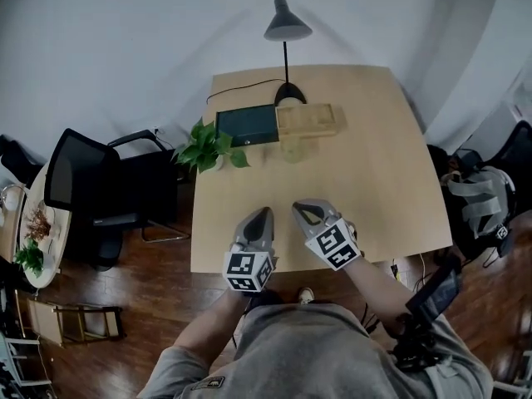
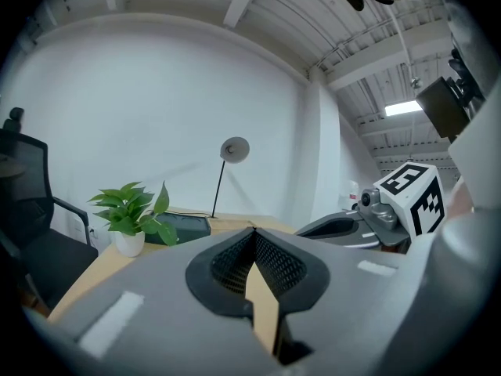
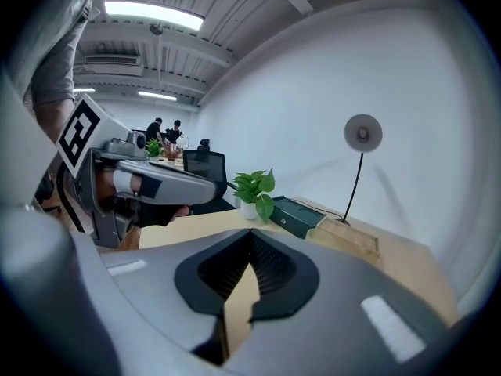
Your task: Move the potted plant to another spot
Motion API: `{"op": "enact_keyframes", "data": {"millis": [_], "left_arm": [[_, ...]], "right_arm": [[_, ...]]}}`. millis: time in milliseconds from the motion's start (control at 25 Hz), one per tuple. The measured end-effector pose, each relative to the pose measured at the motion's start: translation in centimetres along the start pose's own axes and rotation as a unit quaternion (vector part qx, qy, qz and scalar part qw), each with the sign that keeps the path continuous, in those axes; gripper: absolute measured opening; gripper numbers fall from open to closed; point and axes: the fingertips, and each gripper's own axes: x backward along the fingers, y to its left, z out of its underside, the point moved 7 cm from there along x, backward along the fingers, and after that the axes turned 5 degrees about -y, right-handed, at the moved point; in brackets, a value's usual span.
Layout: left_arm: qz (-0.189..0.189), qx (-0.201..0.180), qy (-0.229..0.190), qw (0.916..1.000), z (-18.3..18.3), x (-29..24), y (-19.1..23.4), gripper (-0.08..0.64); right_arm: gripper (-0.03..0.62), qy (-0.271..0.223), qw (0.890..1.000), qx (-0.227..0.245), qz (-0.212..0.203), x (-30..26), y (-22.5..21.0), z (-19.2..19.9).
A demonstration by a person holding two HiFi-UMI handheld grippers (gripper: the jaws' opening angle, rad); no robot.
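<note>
The potted plant point(image 1: 208, 148), green leaves in a small white pot, stands near the left edge of the light wooden table point(image 1: 391, 181), at the far end. It is also in the left gripper view point(image 2: 129, 214) and the right gripper view point(image 3: 254, 190), well ahead of both grippers. My left gripper point(image 1: 264, 214) and right gripper point(image 1: 301, 208) hover side by side over the table's near edge, pointing toward the far end. Both sets of jaws meet at their tips with nothing between them, left point(image 2: 253, 229) and right point(image 3: 250, 232).
A dark green box point(image 1: 247, 125) lies just right of the plant, with a wooden tray point(image 1: 307, 120) beside it and a desk lamp point(image 1: 287, 27) behind. A black office chair point(image 1: 91, 194) stands left of the table. A bag point(image 1: 482, 206) sits at the right.
</note>
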Motion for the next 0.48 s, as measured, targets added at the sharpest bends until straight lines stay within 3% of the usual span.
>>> {"op": "enact_keyframes", "data": {"millis": [200, 480], "left_arm": [[0.026, 0.001, 0.003, 0.9997, 0.2, -0.9, -1.0, -0.006], [0.065, 0.012, 0.021, 0.9976, 0.4, -0.6, -2.1, -0.006]], "right_arm": [[0.006, -0.001, 1.0, -0.01, 0.021, 1.8, -0.1, -0.3], [0.006, 0.003, 0.995, -0.066, 0.079, 5.1, 1.6, 0.6]]}}
